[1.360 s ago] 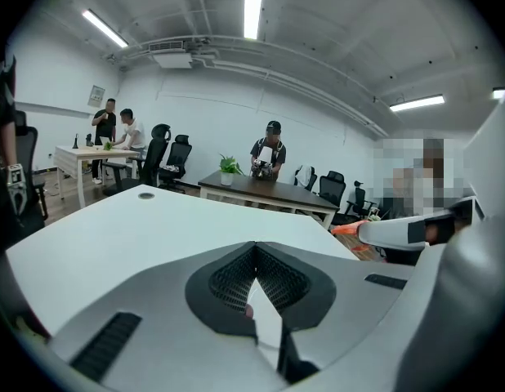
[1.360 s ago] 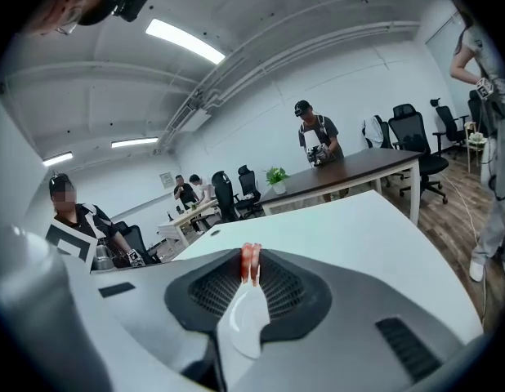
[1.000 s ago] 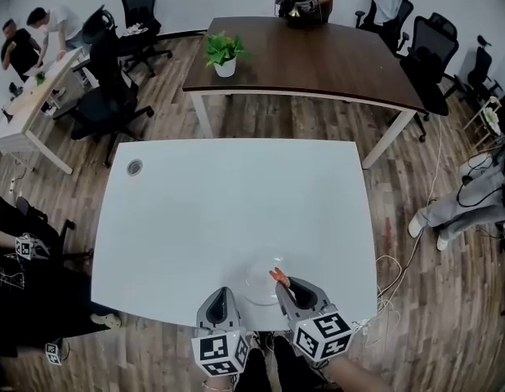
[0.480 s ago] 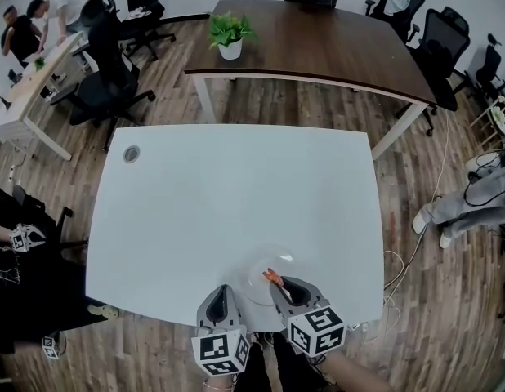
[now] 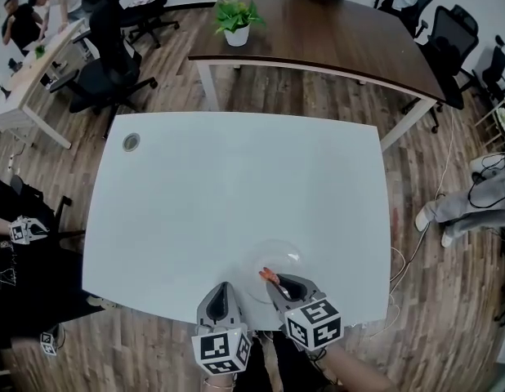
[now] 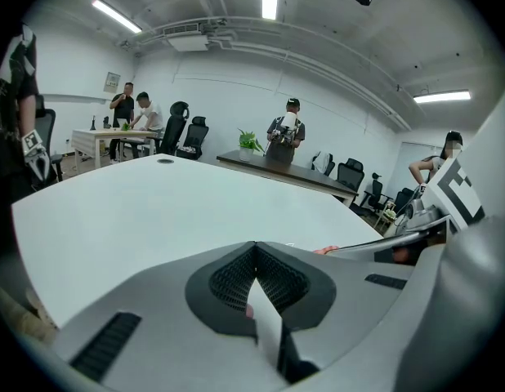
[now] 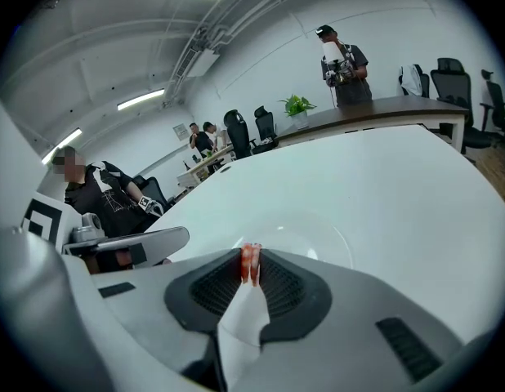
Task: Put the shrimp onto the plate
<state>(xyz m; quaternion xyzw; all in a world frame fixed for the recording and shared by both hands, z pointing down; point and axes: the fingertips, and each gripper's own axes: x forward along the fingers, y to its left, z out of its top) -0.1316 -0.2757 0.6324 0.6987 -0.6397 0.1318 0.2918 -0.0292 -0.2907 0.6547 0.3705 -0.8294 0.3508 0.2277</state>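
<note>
At the lower centre of the frame, the right claw (image 5: pixel 274 284) pinched a small orange-red shrimp (image 5: pixel 269 273) over the clear glass plate (image 5: pixel 279 244). The left claw (image 5: pixel 222 291) was closed on nothing. The shrimp looked light, soft and slippery, so a gentle mid-body pinch suited it.

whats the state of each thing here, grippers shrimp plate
right gripper: shut on the orange-red shrimp
left gripper: shut, nothing between its fingers
orange-red shrimp: held over the clear round plate, not released
clear round plate: flat on the white table, nothing loose on it
</note>
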